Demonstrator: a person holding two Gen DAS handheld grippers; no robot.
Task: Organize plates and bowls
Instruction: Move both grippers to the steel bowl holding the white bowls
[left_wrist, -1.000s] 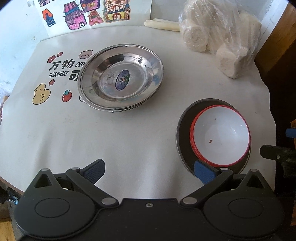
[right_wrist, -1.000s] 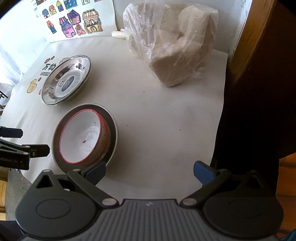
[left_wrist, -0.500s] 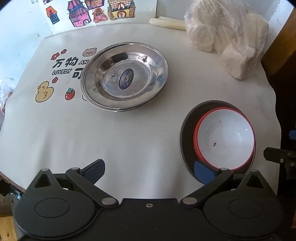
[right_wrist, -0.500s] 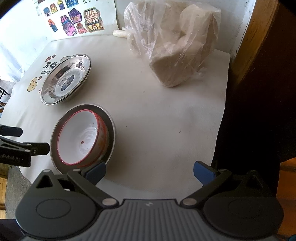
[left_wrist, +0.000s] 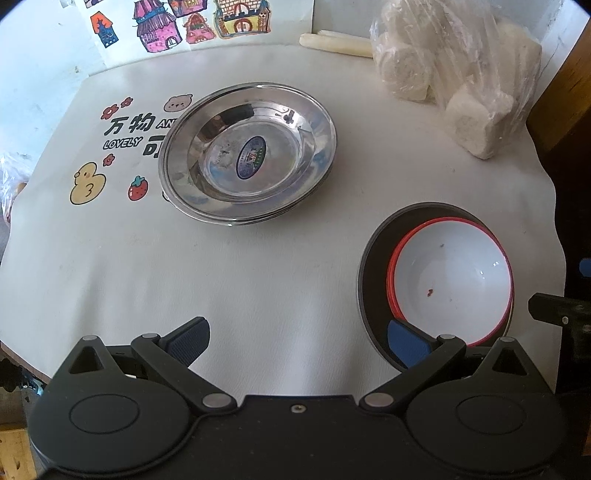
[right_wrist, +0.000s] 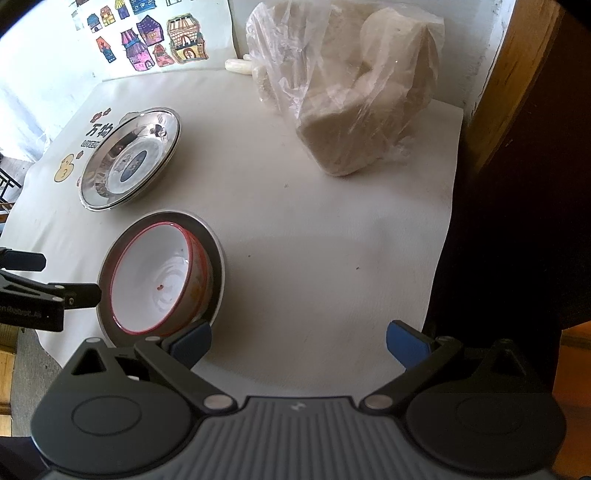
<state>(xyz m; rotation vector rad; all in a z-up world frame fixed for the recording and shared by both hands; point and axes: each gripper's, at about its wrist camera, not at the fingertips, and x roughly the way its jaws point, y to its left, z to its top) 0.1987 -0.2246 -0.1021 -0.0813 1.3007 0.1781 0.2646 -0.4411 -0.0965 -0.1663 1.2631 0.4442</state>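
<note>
A stack of shiny steel plates (left_wrist: 247, 158) (right_wrist: 129, 158) rests on the white table cover, left of centre. Nearer the table's right edge, white bowls with red rims (left_wrist: 450, 284) (right_wrist: 162, 280) sit nested inside a dark plate (left_wrist: 373, 266) (right_wrist: 218, 258). My left gripper (left_wrist: 297, 339) is open above the cover, its right fingertip over the dark plate's near rim. My right gripper (right_wrist: 297, 341) is also open, its left fingertip just beside that plate, nothing between its fingers. The left gripper's black body (right_wrist: 33, 291) shows at the left edge of the right wrist view.
A clear plastic bag of pale lumps (left_wrist: 454, 74) (right_wrist: 362, 92) stands at the back right. A pale stick (left_wrist: 336, 42) lies by the wall under house drawings (left_wrist: 195, 22). A dark wooden frame (right_wrist: 524, 147) borders the table's right edge.
Both cameras have pulled back and up a little, so the plates and bowls sit slightly lower in view. Both grippers stay open; nothing on the table moved.
</note>
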